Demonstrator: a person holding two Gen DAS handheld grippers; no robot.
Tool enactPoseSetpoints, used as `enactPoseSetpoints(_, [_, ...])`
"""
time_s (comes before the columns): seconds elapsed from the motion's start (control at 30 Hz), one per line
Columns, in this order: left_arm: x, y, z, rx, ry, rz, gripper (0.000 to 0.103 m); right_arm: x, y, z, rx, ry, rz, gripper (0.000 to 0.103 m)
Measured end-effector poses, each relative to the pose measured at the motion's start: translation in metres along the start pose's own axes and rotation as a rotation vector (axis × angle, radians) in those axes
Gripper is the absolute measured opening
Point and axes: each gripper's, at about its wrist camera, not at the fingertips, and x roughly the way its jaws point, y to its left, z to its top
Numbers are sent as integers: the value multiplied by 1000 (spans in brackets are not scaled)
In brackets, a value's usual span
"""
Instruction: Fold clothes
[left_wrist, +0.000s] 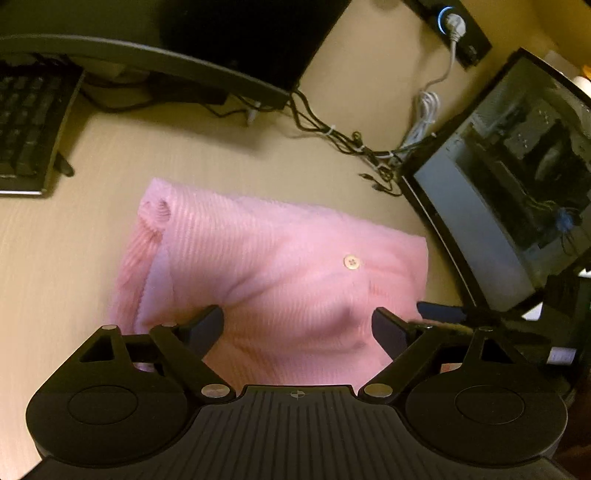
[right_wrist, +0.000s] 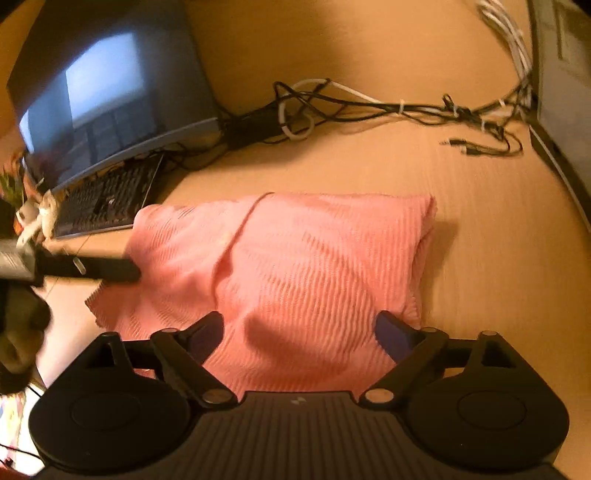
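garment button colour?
Cream, off-white button on the pink ribbed garment; seen only in the left wrist view.

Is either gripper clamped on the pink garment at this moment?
No. The left gripper and the right gripper both have their jaws spread wide over the folded pink garment, with no cloth pinched between the fingers.

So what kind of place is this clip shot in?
Most likely a home or office computer desk used as a folding surface: a monitor above a keyboard, a glass-sided PC tower, and tangled cables surround the pink knit garment on the wooden desktop.
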Motion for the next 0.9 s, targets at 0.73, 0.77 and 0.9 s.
enactPoseSetpoints(0.73, [55,-13,37,135,62,203,102,25,-1,45,-141,-22,-395,103])
enactPoseSetpoints(0.77, [53,-14,38,139,60,208,102,18,-2,47,-139,-40,-389,103])
enactPoseSetpoints(0.9, [41,-24,37,157,35,226,102,19,-3,56,-146,-42,-421,103])
